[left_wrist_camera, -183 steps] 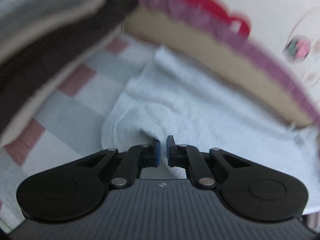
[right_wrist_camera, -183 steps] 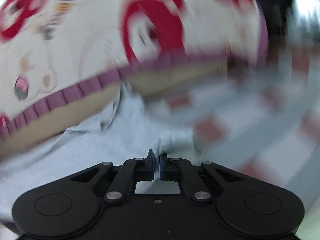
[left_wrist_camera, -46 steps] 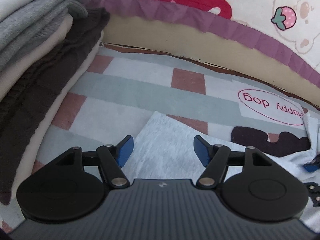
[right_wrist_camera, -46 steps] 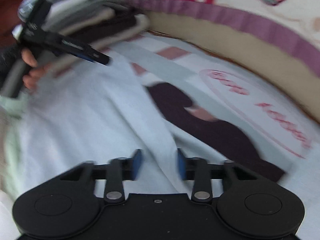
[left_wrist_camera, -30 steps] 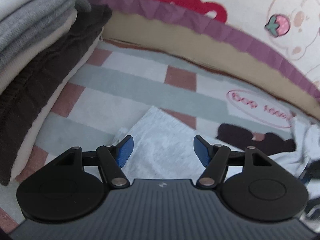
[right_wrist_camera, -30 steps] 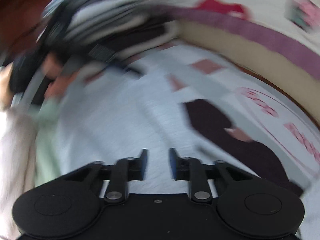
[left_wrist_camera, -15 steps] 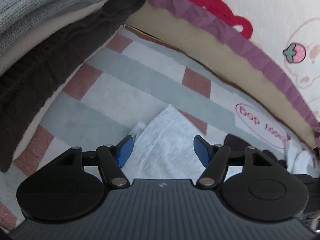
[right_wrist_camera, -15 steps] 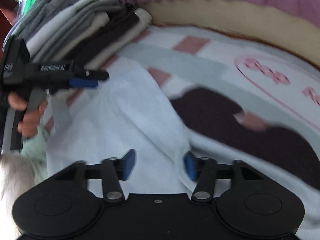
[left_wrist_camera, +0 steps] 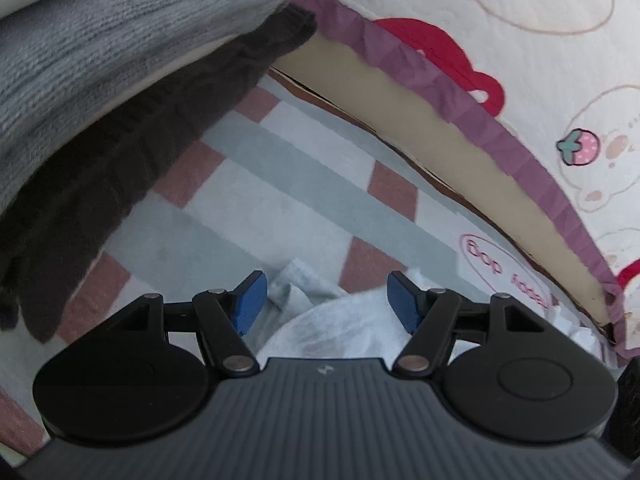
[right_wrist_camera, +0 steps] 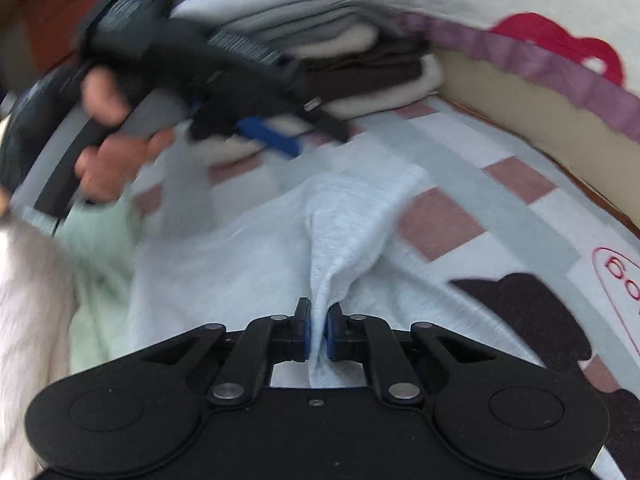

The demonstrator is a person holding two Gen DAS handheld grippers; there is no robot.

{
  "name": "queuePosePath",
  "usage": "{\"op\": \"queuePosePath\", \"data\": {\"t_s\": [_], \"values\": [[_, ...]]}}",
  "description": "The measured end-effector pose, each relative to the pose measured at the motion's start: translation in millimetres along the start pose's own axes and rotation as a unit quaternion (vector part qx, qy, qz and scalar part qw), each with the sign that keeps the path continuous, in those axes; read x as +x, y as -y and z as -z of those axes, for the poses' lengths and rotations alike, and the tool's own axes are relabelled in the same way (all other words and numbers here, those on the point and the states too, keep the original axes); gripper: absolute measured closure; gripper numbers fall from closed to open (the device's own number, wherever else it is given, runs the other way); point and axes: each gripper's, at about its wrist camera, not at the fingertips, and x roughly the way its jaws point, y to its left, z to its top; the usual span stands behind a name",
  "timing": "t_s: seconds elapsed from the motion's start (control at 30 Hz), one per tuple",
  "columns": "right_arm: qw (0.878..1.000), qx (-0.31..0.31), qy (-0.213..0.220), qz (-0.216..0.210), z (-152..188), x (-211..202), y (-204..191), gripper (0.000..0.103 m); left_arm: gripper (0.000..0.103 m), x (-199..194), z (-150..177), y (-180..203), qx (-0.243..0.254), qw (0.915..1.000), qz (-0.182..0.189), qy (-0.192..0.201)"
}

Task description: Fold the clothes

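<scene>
Checked bedsheet point(left_wrist_camera: 280, 208) carries a pale grey garment point(right_wrist_camera: 248, 264) near the stack of folded clothes point(right_wrist_camera: 344, 40). Right claw point(right_wrist_camera: 318, 334) has just closed and pinches a raised ridge of it. Left claw point(left_wrist_camera: 323, 300) stands apart, bunched cloth between its pads untouched.

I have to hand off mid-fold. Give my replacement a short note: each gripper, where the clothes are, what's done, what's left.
Right gripper: jaws have just closed, now pinching a ridge of the pale grey garment.
Left gripper: open, hovering over the garment's bunched far edge, gripping nothing.
Garment lies rumpled on the checked sheet, beside the stack of folded clothes.
Done: right-side grip taken.
Left: probably grip with the left, fold, smooth, then stack.
</scene>
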Motion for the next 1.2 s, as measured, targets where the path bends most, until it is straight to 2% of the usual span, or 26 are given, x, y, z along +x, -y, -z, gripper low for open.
{"op": "queuePosePath", "data": {"t_s": [0.07,0.13,0.23,0.3,0.37,0.43,0.47,0.5,0.6,0.67,0.8,0.87,0.9,0.93,1.0,1.07,1.2], "values": [[0.999,-0.011,-0.023,-0.035,5.8,0.3,-7.6,0.093,0.037,0.2,2.3,2.0,0.007,0.9999,0.011,-0.008],[0.995,-0.003,-0.040,-0.090,9.9,-4.1,-12.2,0.093,0.037,2.8,4.4,6.1,0.021,0.9996,0.009,-0.015],[0.982,0.032,-0.075,-0.172,14.1,-9.5,-8.1,0.093,0.037,7.5,7.8,11.6,0.045,0.9987,-0.006,-0.023],[0.977,0.060,-0.075,-0.192,17.0,-15.4,3.8,0.093,0.037,11.0,9.4,14.1,0.059,0.9977,-0.018,-0.028],[0.973,0.104,-0.087,-0.187,18.9,-15.4,19.3,0.090,0.037,16.9,10.0,14.4,0.062,0.9967,-0.038,-0.034],[0.980,0.104,-0.082,-0.149,17.7,-22.1,27.9,0.075,0.036,24.8,8.8,12.6,0.056,0.9961,-0.055,-0.039],[0.984,0.104,-0.069,-0.128,16.0,-29.1,32.7,0.062,0.036,28.6,7.9,12.2,0.056,0.9955,-0.065,-0.039],[0.987,0.107,-0.054,-0.108,14.5,-37.2,38.4,0.053,0.036,31.8,6.3,13.8,0.065,0.9944,-0.077,-0.033],[0.988,0.148,0.001,-0.042,14.8,-68.8,66.2,0.051,0.036,42.3,2.4,25.4,0.113,0.9885,-0.100,-0.015],[0.985,0.166,0.016,0.036,20.3,-87.8,87.2,0.051,0.036,53.4,2.5,30.9,0.131,0.9859,-0.101,-0.025],[0.970,0.182,0.009,0.161,44.2,-121.8,121.9,0.051,0.036,68.9,8.7,37.4,0.155,0.9806,-0.109,-0.049],[0.962,0.197,0.000,0.190,63.0,-133.6,135.5,0.051,0.040,67.3,12.3,41.6,0.181,0.9754,-0.116,-0.049],[0.960,0.198,-0.010,0.200,71.1,-136.8,138.4,0.051,0.060,66.4,14.1,43.7,0.194,0.9725,-0.119,-0.049],[0.958,0.195,-0.021,0.210,79.2,-139.4,140.2,0.051,0.093,65.6,15.9,45.8,0.207,0.9694,-0.123,-0.048],[0.957,0.174,-0.049,0.226,95.0,-141.6,136.8,0.051,0.093,61.0,17.4,49.4,0.222,0.9672,-0.116,-0.041],[0.958,0.156,-0.058,0.233,106.3,-139.9,131.4,0.049,0.094,52.9,16.2,50.2,0.216,0.9705,-0.106,-0.024],[0.962,0.131,-0.034,0.238,110.5,-132.9,128.1,0.034,0.094,41.3,6.7,44.2,0.174,0.9821,-0.072,0.001]]}}
